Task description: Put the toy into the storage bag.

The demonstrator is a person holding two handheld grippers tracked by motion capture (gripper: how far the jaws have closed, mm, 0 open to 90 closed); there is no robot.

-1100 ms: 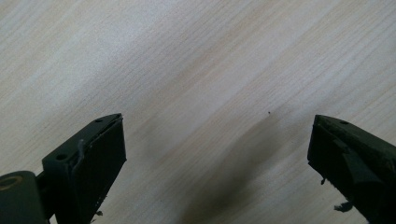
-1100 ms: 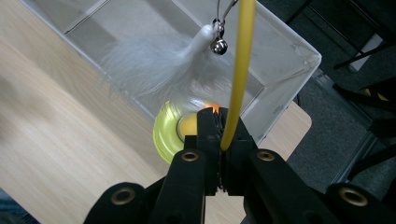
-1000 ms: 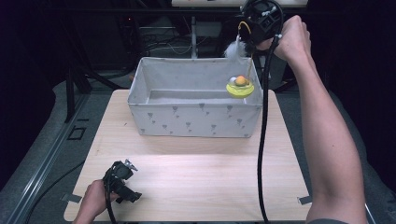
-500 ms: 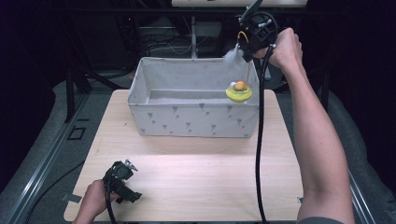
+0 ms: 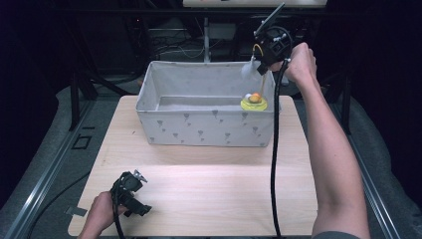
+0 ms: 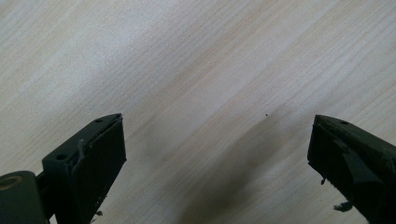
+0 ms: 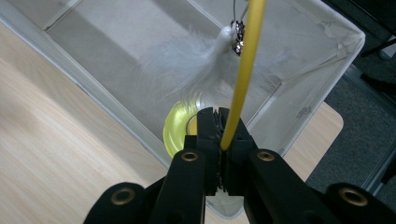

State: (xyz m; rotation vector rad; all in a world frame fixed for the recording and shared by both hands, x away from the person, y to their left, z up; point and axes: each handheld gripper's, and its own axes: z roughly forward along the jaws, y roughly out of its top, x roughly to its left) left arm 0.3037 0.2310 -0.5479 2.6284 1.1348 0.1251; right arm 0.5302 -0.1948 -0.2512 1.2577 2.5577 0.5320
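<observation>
The grey fabric bin [image 5: 206, 112] sits on the far half of the wooden table [image 5: 209, 194], directly below the right gripper [image 5: 263, 62]. Its walls look like soft cloth over a light frame, so I judge it would slide or buckle if bumped hard.

Under that gripper, over the bin's right end, hangs a cat toy: a yellow wand [image 7: 239, 79] rising from a round yellow base [image 5: 254, 103]. In the high view the base lies at or just inside the bin's rim; whether it touches the floor of the bin I cannot tell. The base is probably the heaviest part, though the whole toy looks light, and the wand looks thin and springy, so it would likely sway and let the base swing.

The right gripper's 2 jaws are clamped on the wand, pinching it partway up its length, well above the base. A hold there seems sensible: the wand is smooth plastic and could slip or twist, so a firm pinch matters.

Just beyond the jaws, a white feather [image 7: 187, 65] and a small metal bell [image 7: 238, 36] dangle beside the wand. Both seem fragile and no place to grip.

The left gripper [image 5: 130, 191] rests near the table's front edge, far from the toy, its jaws spread wide over bare wood with nothing between them.
</observation>
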